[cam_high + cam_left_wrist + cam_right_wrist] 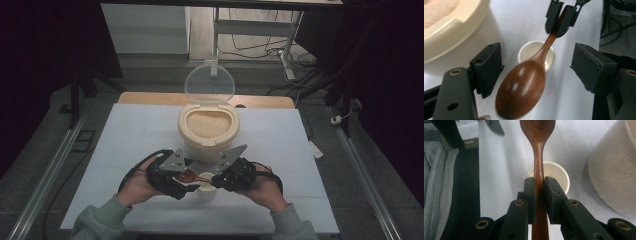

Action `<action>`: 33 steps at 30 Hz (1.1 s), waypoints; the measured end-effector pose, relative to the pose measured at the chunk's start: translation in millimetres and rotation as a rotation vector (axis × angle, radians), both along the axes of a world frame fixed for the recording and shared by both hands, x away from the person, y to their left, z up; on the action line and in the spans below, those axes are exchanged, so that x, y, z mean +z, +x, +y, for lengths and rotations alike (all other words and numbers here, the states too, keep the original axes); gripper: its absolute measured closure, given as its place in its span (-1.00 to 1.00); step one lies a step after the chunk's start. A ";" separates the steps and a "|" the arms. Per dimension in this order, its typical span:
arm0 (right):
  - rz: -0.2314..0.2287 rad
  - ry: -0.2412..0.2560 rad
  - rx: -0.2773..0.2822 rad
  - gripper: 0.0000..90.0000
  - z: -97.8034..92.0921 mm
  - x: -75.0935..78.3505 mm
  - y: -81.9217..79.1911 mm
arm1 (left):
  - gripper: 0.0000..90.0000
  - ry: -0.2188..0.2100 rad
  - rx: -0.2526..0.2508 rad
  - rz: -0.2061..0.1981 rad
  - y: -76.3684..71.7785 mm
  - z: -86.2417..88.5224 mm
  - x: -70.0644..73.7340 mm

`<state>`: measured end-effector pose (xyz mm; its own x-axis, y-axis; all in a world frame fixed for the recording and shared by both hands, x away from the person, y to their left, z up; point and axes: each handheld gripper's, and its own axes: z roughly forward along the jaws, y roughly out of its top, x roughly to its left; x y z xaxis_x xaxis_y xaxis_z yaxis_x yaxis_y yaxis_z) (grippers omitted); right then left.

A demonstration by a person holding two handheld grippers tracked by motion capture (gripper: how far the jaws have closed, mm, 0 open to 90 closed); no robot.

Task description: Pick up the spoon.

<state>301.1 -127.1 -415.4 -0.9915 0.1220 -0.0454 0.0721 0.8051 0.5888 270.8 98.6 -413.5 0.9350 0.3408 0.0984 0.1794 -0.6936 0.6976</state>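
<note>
No brand, label or writing can be read on anything in front of you. Your right gripper (pixel 539 192) has its fingers clamped tight on the handle of the wooden spoon (pixel 538 157), a dark reddish-brown, glossy piece with a slim neck and a smooth oval bowl. In the left gripper view the spoon's rounded back (pixel 521 91) hangs between the wide-spread fingers of your left gripper (pixel 535 72), touching neither pad. From the high view, the spoon (pixel 192 176) spans the gap between your two grippers at the worktop's (pixel 135 135) near edge, held above the small white cup (pixel 206 193). The cup (pixel 550 56) is plain and unmarked. At 12 o'clock from the cup stands the cream rice container (pixel 208 134), its clear lid (pixel 210 84) tipped up, pale grains inside.
</note>
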 end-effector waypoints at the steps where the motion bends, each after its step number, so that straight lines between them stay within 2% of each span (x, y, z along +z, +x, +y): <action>1: -0.004 -0.005 0.003 0.78 0.5 0.3 -0.2 | -0.39 0.014 -0.011 0.005 1.4 -3.0 -0.9; 7: -0.016 -0.012 0.027 0.78 4.7 0.4 -3.5 | -0.21 0.105 -0.070 0.026 6.1 -18.1 -7.4; 14: -0.024 -0.016 0.054 0.79 7.9 1.9 -7.3 | 0.06 0.182 -0.102 -0.012 4.6 -29.4 -13.5; 17: -0.027 -0.015 0.063 0.78 8.1 2.9 -8.3 | 0.16 0.198 -0.103 -0.021 3.2 -32.1 -16.1; 18: -0.032 -0.017 0.066 0.78 8.2 4.4 -9.7 | 0.32 0.212 -0.105 -0.030 2.6 -33.4 -17.6; 19: -0.032 -0.017 0.066 0.78 8.2 4.4 -9.7 | 0.32 0.227 -0.104 -0.045 1.6 -34.7 -19.0; 23: -0.041 -0.018 0.080 0.78 8.7 4.3 -10.1 | 0.61 0.257 -0.125 -0.078 -1.6 -37.5 -22.1; 27: -0.042 -0.012 0.068 0.78 7.2 3.8 -9.2 | 0.68 0.258 -0.124 -0.100 -3.8 -39.0 -24.4; 28: -0.041 -0.005 0.053 0.79 6.8 3.4 -9.1 | 0.76 0.255 -0.121 -0.101 -4.2 -38.9 -24.4; 31: -0.061 0.008 0.034 0.76 5.1 6.4 -9.2 | 0.82 0.264 -0.108 -0.134 -4.9 -37.4 -23.6; 33: -0.072 0.041 0.006 0.64 3.2 8.6 -8.7 | 0.83 0.231 -0.075 -0.146 -5.0 -34.9 -23.5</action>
